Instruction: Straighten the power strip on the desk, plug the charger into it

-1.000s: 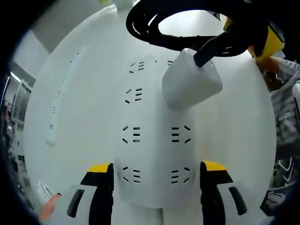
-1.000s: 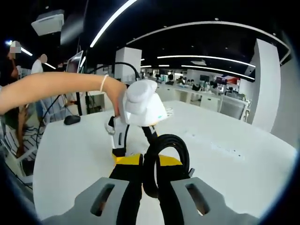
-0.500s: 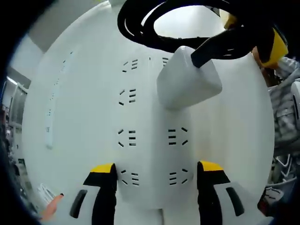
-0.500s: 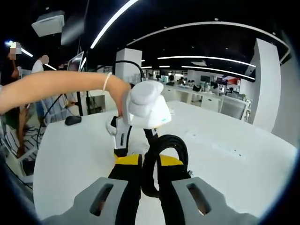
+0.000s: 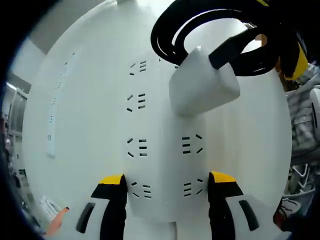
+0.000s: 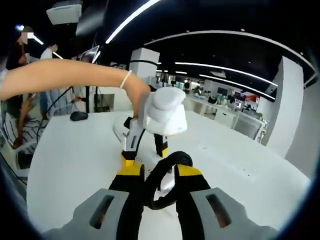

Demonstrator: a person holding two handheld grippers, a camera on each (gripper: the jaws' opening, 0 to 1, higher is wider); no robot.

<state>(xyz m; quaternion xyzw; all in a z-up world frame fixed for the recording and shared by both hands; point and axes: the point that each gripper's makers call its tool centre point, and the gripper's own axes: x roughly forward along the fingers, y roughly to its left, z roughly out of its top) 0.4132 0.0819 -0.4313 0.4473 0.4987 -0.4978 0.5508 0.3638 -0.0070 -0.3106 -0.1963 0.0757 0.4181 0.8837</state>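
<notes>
power strip (image 5: 165, 150): flat on desk (image 5: 80, 125), long axis running straight away from left gripper (image 5: 167, 182); near end sits between its jaws, contact unclear, can't tell grip.
charger (image 5: 202, 87): white block over strip's far sockets, black cable (image 5: 200, 25) looped beyond.
right gripper (image 6: 159, 172): clamped on cable, charger (image 6: 165, 112) above.

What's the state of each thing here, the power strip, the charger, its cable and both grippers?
power strip: flat on the desk, clamped between the left gripper's jaws.
charger: tilted above the strip's right socket column; whether seated, cannot tell.
black cable: looped, pinched by the right gripper.
left gripper: shut on the power strip.
right gripper: shut on the black cable.
</notes>
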